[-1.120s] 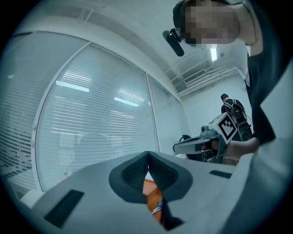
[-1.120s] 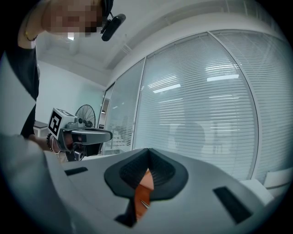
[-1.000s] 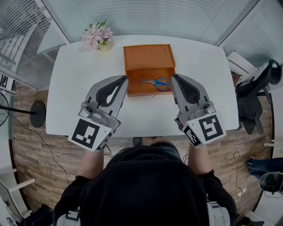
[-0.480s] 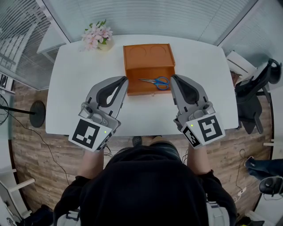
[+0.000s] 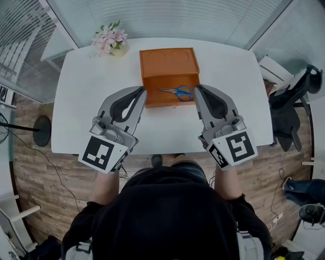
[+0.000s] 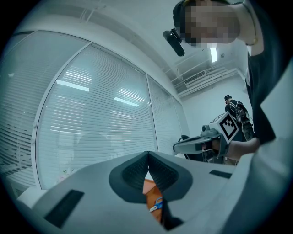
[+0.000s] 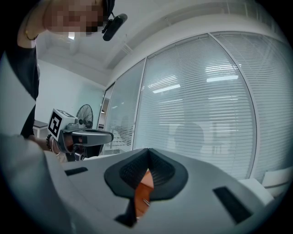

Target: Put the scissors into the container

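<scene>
The scissors (image 5: 179, 92) lie inside the orange container (image 5: 169, 63), between the tips of the left hand-held gripper (image 5: 142, 92) and the right hand-held gripper (image 5: 197, 88). Both of the 2 are pressed together on nothing. Each tip sits right at a container wall, so a careless inward swing would likely shove the container across the desk (image 5: 86, 96).

A white table (image 5: 81, 101) stands on a wood-plank floor (image 5: 30, 172) (cables (image 5: 53, 167) trail across it); slatted blinds (image 5: 167, 18) cover the far windows (image 5: 101, 12), flowers (image 5: 109, 39) far-left.
</scene>
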Demonstrator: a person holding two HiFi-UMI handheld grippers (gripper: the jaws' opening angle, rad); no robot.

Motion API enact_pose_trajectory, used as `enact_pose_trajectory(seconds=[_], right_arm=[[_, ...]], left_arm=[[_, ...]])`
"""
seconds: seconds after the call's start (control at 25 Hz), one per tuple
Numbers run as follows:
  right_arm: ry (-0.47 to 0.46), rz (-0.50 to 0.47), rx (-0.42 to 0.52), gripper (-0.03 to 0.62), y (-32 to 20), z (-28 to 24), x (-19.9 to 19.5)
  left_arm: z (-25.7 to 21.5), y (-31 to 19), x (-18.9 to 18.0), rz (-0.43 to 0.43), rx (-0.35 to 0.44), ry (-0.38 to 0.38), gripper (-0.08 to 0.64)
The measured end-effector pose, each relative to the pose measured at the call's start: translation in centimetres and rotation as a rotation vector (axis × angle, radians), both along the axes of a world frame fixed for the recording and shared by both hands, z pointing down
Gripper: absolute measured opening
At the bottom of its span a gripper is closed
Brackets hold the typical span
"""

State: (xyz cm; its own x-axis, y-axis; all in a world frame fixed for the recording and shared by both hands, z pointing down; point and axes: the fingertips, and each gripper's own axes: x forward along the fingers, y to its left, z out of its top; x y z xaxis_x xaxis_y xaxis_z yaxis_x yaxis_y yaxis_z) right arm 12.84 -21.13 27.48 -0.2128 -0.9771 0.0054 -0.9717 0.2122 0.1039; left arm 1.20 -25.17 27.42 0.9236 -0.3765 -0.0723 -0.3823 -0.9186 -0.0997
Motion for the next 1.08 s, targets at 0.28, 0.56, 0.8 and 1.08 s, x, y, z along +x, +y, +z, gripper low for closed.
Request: enact_pose_trajectory(seconds=[0.28,0.56,0.8,1.08], right_arm=[[0.01,0.009,0.001,0.003,0.23,-0.08,0.24],[0.011,0.011,-0.001,0.005,0.24,-0.11,0.17],[0.019,0.01,-0.002,0.003,0.15,-0.27,0.19],[0.023,0.007,-0.007,0.004,-0.2,-0.37,0.65]], left_arm=[[0.0,0.15,0.12,0.002,-0.002,0.008,0.012],[-0.16,0.16,0.11,0.007,0.003,0.007,0.012],[-0.34,0.15,0.31,0.014,0.009,0.007,0.012],[-0.45,-0.31,0.78,0.013,0.005,0.013,0.012]])
